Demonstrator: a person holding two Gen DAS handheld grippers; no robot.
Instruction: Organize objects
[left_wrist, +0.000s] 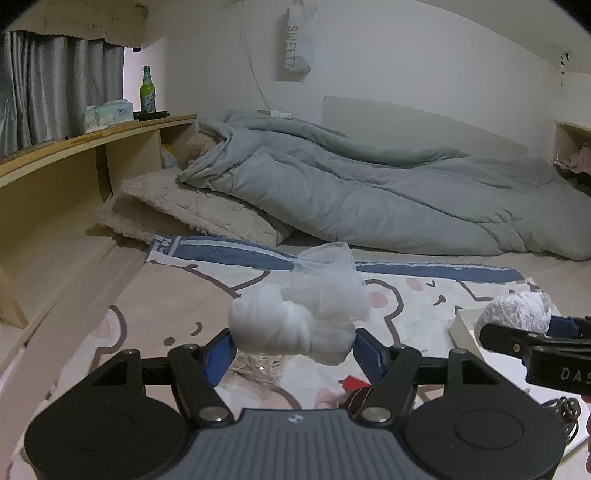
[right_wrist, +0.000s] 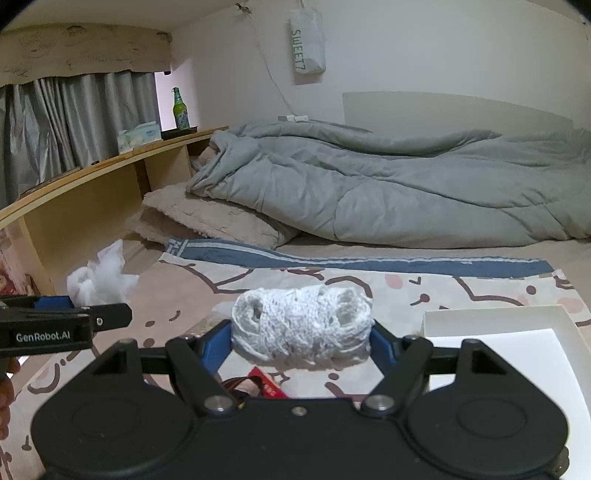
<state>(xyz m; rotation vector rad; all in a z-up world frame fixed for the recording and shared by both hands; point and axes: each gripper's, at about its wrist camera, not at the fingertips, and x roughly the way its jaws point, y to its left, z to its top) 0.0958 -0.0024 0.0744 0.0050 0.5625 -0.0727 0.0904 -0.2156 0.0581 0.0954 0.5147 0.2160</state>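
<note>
My left gripper is shut on a smooth white knotted fabric bundle and holds it above the patterned bed sheet. It also shows in the right wrist view, at the left. My right gripper is shut on a white lace bundle, held above the sheet just left of a white open box. The lace bundle also shows at the right of the left wrist view, over the box.
A rumpled grey duvet and a beige pillow lie behind. A wooden shelf at the left carries a green bottle and a tissue box. A red packet and cords lie under the grippers.
</note>
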